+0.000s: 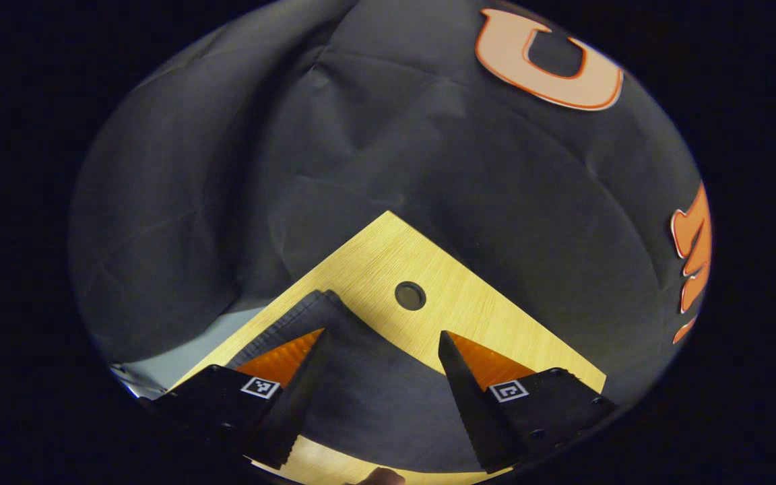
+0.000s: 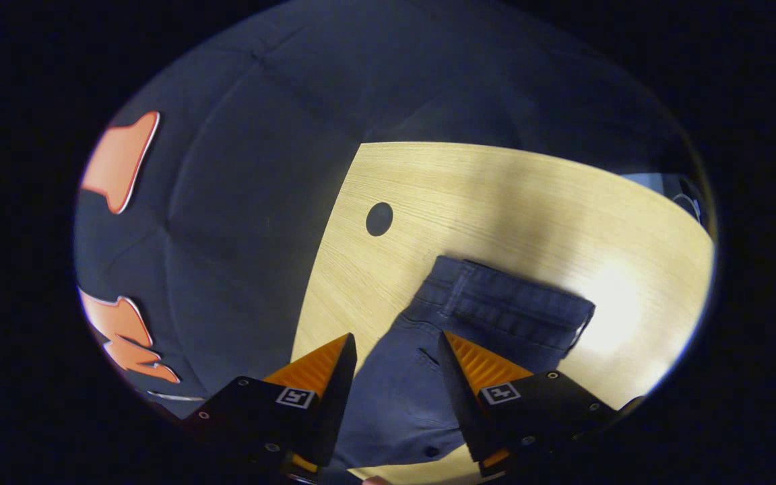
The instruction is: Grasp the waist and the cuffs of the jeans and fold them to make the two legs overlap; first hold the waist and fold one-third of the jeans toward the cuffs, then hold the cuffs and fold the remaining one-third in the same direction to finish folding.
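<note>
In the left gripper view we see our left hand-held gripper point(image 1: 382, 337) with its two orange-faced fingers spread wide, poised over the dark jeans point(image 1: 368, 391) without either tip visibly pressing the cloth; whether they touch the denim we cannot tell. The jeans lie flat on the pale wood-grain worktop point(image 1: 469, 310), one end reaching up between the fingers toward a corner of the board, near a round hole point(image 1: 410, 296) in the surface — the fabric stops just short of it. A fingertip point(image 1: 381, 477) peeks in at the very bottom edge. In the right gripper view our right hand-held gripper point(image 2: 395, 343) is likewise spread, its fingers standing either side of the denim with a clear gap between them. Here the jeans point(image 2: 496, 310) show their waistband point(image 2: 509, 300) — seamed, with belt loops — lying across the worktop point(image 2: 529, 195) beyond the fingertips, and a pocket slit just by the right-hand finger. The same hole point(image 2: 379, 219) sits well apart from the waistband, toward the worktop's edge, where the black cloth wall point(image 2: 240, 222) rises behind. A bright patch of light falls on the wood beside the waistband.
</note>
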### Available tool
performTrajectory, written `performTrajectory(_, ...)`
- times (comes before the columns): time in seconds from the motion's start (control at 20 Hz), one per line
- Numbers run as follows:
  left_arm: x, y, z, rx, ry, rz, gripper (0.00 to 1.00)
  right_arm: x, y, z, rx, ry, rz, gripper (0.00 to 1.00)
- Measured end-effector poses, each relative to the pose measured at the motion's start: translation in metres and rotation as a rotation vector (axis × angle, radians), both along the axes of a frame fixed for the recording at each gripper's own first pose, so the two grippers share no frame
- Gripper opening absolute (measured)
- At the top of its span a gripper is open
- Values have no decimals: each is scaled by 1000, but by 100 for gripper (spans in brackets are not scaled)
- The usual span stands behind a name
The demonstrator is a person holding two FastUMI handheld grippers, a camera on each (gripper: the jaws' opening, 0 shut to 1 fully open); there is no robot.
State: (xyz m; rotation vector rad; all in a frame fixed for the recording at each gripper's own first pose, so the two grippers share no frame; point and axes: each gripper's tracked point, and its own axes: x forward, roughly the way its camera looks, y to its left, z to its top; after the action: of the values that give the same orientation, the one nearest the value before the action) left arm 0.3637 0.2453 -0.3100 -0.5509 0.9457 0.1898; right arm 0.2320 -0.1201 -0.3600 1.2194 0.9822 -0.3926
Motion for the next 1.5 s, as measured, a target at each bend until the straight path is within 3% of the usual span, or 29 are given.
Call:
performTrajectory(0.1,-4,-6,22,51,-50,-37,97,-18,-6,-4,-62,17,36,87)
performTrajectory(0.25,-11,-22,65,143,-177,-96,97,-43,-13,-18,-133,55,75,96)
performTrajectory(0.45,-31,-44,125,264,-337,-167,97,-73,-18,-39,-168,112,96,98)
performTrajectory(0.65,-51,-58,183,331,-472,-186,97,-91,-10,-53,-147,147,103,98)
performTrajectory(1.1,-130,-103,288,464,-700,-188,98,-84,-4,-77,-157,159,108,98)
performTrajectory(1.15,-139,-110,297,475,-719,-192,98,-84,-3,-76,-156,154,108,90)
performTrajectory(1.2,-149,-120,306,481,-738,-210,98,-84,-4,-77,-160,150,110,98)
performTrajectory(1.25,-156,-127,315,490,-760,-217,96,-85,-6,-78,-172,150,104,98)
performTrajectory(1.45,-173,-159,313,478,-738,-263,97,-78,2,-83,-192,89,129,81)
performTrajectory(1.5,-176,-168,308,453,-724,-259,99,-69,8,-83,-140,41,86,63)
